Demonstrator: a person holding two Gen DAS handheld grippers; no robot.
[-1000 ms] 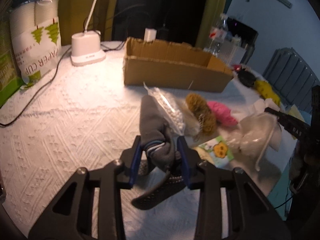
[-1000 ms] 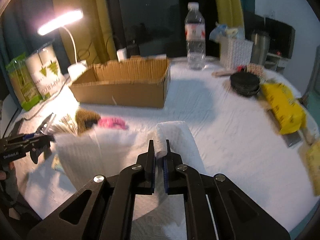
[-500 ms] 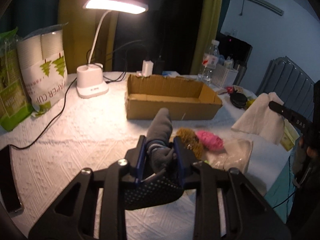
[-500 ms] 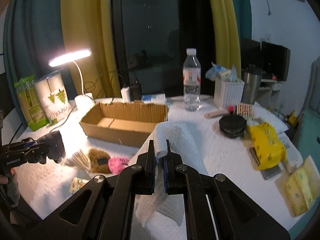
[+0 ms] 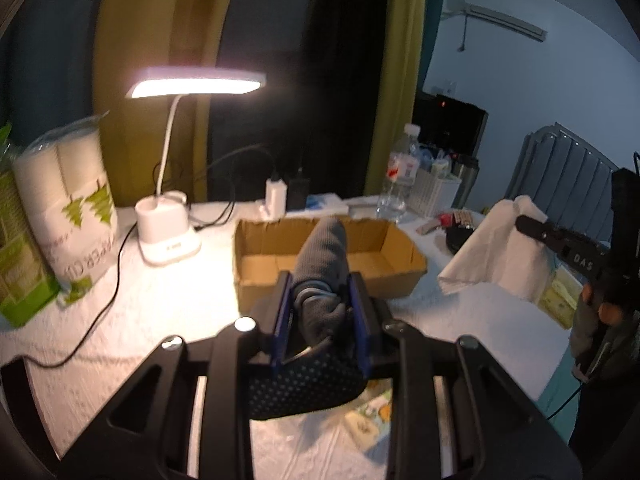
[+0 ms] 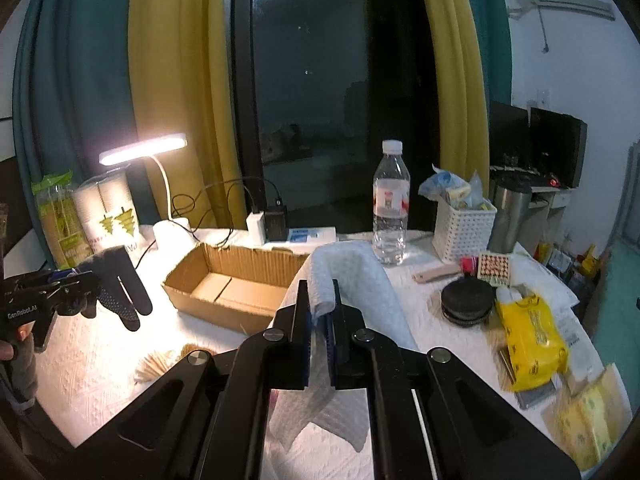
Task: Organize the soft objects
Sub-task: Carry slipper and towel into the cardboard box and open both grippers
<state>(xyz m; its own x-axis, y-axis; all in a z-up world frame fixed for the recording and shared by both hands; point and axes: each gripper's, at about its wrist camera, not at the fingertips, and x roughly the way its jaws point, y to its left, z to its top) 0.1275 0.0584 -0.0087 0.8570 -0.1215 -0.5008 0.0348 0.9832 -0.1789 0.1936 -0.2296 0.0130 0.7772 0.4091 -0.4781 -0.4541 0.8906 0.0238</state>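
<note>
You have the grey glove pinched between the blue pads of your left gripper, its dotted fingers hanging below the jaws, clear of the table. Your right gripper is closed tight on a fold of the white paper towel, which drapes over and under the jaws. Both soft things are up in the air on the near side of the open cardboard box, so I judge you are in the carry step. Next, bring each one over the box's near wall and let go only once it hangs inside.

The right wrist view shows the glove whole, fingers dangling, with a straw-coloured bundle lying on the table below it. The left wrist view hides that, yet shows the towel from outside, hanging off the right of the box.
</note>
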